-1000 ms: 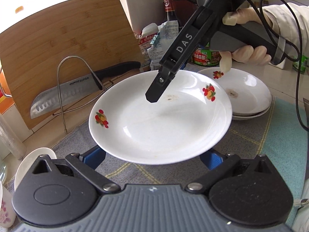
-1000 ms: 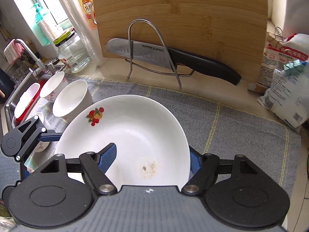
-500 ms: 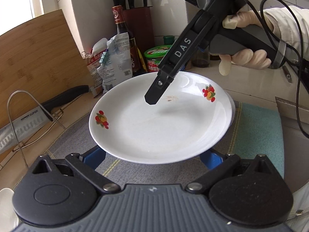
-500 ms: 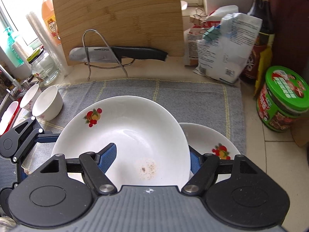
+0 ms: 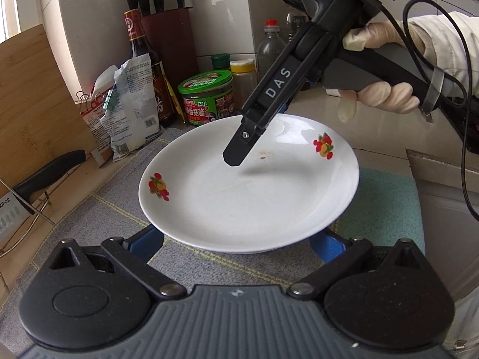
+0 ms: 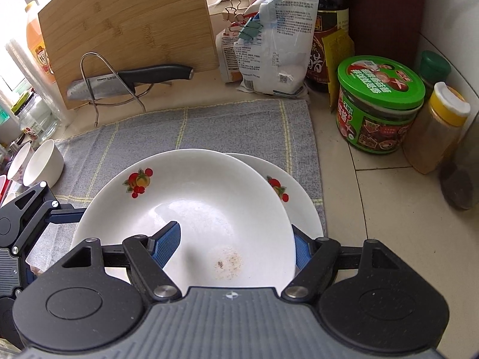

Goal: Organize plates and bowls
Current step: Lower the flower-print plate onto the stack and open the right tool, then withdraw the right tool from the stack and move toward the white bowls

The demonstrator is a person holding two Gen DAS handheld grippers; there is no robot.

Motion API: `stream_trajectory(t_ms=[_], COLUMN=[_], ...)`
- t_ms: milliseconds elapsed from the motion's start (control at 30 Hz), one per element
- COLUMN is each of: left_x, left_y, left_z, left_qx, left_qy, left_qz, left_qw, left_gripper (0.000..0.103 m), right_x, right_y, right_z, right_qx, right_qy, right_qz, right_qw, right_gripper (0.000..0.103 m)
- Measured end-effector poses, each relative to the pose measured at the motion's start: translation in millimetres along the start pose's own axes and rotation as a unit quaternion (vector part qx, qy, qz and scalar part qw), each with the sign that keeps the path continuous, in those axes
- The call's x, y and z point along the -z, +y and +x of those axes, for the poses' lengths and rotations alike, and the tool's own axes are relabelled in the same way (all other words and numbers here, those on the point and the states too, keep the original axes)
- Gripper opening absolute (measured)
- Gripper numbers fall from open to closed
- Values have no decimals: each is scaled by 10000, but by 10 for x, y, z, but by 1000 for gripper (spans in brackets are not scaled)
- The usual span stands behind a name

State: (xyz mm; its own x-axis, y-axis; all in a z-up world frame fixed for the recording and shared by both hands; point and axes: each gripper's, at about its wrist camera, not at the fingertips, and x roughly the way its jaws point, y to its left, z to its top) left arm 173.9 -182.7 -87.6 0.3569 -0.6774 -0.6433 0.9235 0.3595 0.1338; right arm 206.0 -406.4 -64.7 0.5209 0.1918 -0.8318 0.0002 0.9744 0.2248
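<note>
I had carried the plate (image 6: 191,203) sideways across the desk (image 6: 374,185) until it hung over the stacked plate (image 6: 287,191) on the grey towel (image 6: 209,125); only lowering remained. My right gripper (image 6: 236,246) pinched its near rim, my left gripper (image 5: 236,239) spread beneath it. Round, nearly level, it had no long axis.

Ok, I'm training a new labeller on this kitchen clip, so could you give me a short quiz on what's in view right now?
1. True or false: the held plate hangs partly over a second plate lying on the grey towel.
2. What colour is the lid of the jar to the right of the towel? A red, B green, C blue.
3. What rests in the wire rack in front of the cutting board?
Key: 1 true; 2 B; 3 the knife.
</note>
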Motion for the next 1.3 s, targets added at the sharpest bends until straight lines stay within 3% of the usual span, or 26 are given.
stream_trajectory(t_ms=[333,867,1000,1133,1300], left_x=[12,36,43,47,96], left_y=[18,39,47,32,83], left_z=[58,29,-3,-51,-140], left_qx=[23,100,100,39,-61], left_qy=[114,-11,-68,-134,-183], left_qz=[-33,56,91,137,-50], left_qw=[9999,9999,9999,9998,9998], left_gripper=[103,103,103,102,102], right_x=[10,-18,7,31,41], right_y=[-29,-18,5,18,31], right_z=[100,57,44,22,-55], right_qx=[49,297,327,291,603], right_qy=[133,114,103,51,-126], right_qz=[35,-10,-52,10,49], right_qw=[9999,9995,9994,9996,9981], right_gripper=[81,82,86,102,103])
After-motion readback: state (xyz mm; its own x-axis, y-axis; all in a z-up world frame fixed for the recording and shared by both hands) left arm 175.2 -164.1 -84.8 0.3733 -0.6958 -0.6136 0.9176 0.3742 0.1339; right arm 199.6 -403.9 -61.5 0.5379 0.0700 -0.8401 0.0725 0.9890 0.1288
